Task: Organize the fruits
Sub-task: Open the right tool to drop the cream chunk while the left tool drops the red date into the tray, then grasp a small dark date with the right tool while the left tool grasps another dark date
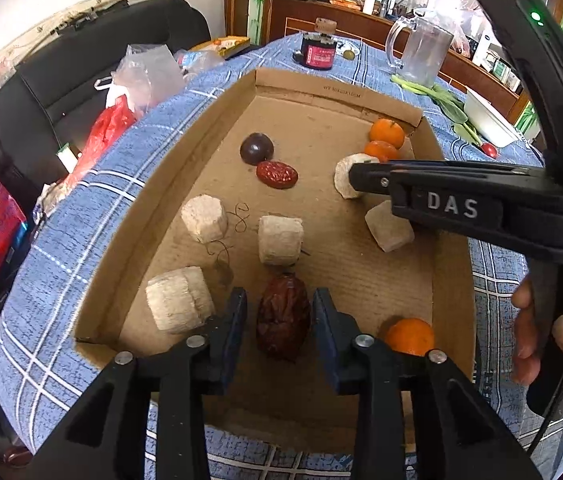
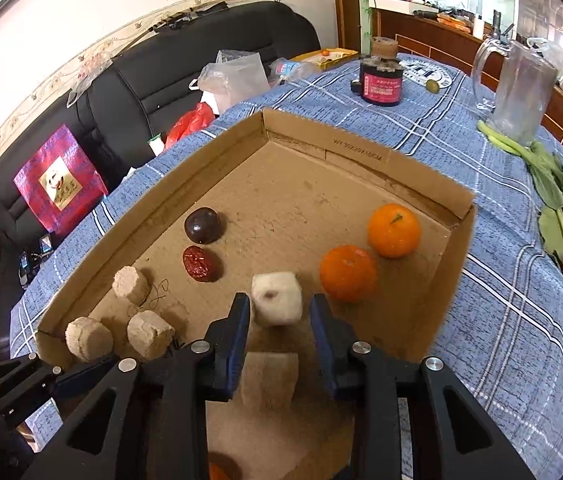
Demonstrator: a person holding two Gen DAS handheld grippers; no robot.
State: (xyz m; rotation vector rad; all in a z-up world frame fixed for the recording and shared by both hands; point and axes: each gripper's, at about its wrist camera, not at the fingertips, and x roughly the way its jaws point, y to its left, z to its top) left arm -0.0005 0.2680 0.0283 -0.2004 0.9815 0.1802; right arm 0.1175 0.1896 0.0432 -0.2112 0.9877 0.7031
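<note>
Between left tool (image 1: 279,312) pads: date (image 1: 282,318), unpinched.

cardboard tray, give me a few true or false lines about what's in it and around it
1. Three oranges lie in the cardboard tray. True: two at the far corner, one near.
2. The left claw straddles a dried red date. True.
3. The clear pitcher stands inside the tray. False: on the tablecloth beyond it.
4. The right claw straddles an orange. False: a pale chunk.
</note>
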